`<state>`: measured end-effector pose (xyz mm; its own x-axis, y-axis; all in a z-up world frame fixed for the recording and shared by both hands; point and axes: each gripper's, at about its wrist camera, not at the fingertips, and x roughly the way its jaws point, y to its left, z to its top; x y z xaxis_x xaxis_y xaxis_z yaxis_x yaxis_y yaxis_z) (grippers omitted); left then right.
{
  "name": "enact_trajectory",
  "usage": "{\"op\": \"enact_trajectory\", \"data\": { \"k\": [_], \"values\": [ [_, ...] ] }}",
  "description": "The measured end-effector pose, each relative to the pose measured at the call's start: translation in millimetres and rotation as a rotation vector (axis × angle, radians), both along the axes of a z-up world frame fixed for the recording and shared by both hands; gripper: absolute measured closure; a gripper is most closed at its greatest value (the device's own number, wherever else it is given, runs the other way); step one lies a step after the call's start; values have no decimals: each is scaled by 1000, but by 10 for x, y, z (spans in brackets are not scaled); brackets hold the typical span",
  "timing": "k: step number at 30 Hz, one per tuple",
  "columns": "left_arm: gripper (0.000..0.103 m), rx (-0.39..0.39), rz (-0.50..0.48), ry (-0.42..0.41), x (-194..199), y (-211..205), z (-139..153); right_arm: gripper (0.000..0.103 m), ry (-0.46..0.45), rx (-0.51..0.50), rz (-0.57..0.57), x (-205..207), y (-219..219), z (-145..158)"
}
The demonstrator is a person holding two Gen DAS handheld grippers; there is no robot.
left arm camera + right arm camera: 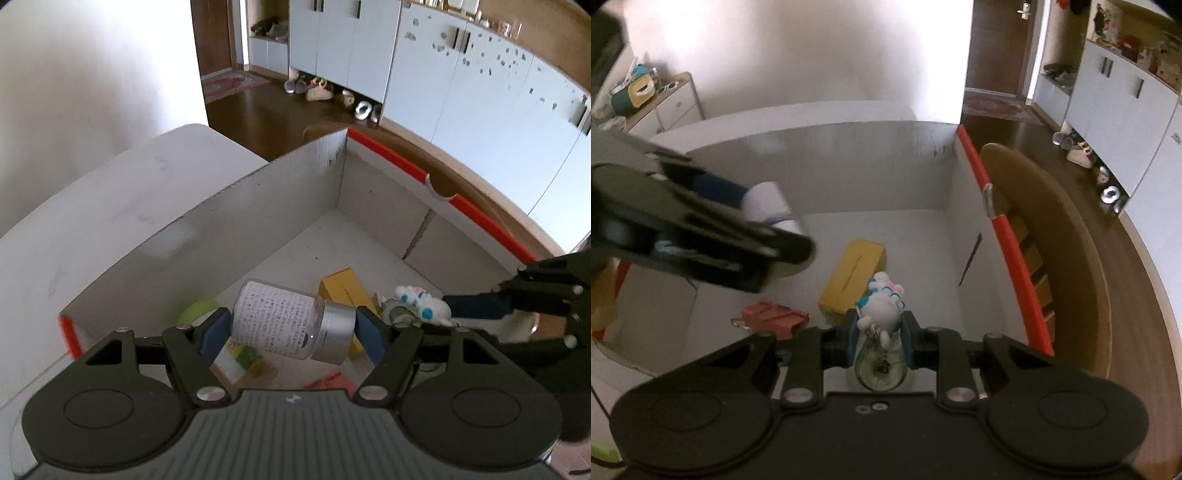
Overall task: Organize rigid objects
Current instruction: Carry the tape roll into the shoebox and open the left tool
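My left gripper (291, 325) is shut on a clear bottle (280, 317) with a printed label and a silver cap, held sideways over the open cardboard box (258, 206). My right gripper (879, 339) is shut on a small glass bottle (881, 365) topped with a white and blue bunny figure (882, 306), also over the box. The right gripper shows in the left wrist view (461, 306) at the right with the bunny figure (421, 299). The left gripper (768, 218) shows blurred at the left of the right wrist view.
Inside the box lie a yellow carton (853, 277), a red clip-like item (772, 317), a green round thing (195, 310) and a green and yellow packet (243, 354). The box has a red rim (1008, 240). A wooden chair (1071, 258) stands to its right.
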<state>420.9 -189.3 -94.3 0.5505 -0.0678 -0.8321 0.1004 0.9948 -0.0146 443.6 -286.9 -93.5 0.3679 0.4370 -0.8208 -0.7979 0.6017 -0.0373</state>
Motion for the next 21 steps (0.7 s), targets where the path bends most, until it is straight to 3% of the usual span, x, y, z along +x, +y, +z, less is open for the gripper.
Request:
{"op": "enact_trajectory", "data": {
  "k": [12,21],
  "values": [
    [30,18,-23,101,236,-108,-212,80,14,-62,29,-15,107,-87],
    [30,5,19,141,262,13,-220,71,29,-48,24,49,92,-34]
  ]
}}
